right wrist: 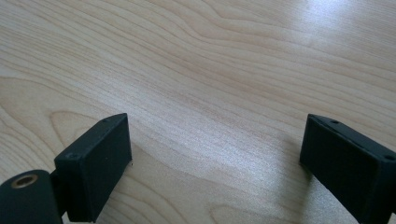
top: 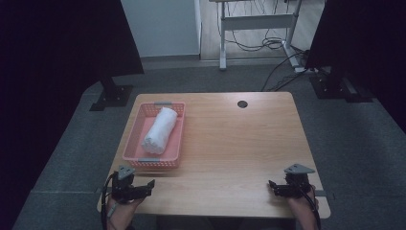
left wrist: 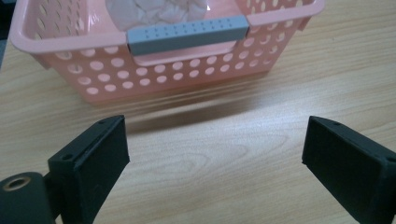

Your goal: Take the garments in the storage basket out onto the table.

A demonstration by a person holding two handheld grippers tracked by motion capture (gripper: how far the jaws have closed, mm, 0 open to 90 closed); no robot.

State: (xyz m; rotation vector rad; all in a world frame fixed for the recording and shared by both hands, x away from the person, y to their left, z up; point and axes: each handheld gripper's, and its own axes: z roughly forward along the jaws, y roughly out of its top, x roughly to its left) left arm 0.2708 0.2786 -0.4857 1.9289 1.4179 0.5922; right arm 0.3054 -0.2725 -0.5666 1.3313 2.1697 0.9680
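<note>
High view shows the pink basket [top: 154, 160] holding the rolled white towel [top: 159, 130] at left of center on the surface [top: 230, 143], so the left gripper [top: 149, 184], jaws wide and empty like the right gripper [top: 272, 186], should advance squarely onto the grey handle [left wrist: 187, 35].

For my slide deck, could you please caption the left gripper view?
Open left gripper above the wooden table, facing the pink basket holding a white rolled towel.
</note>
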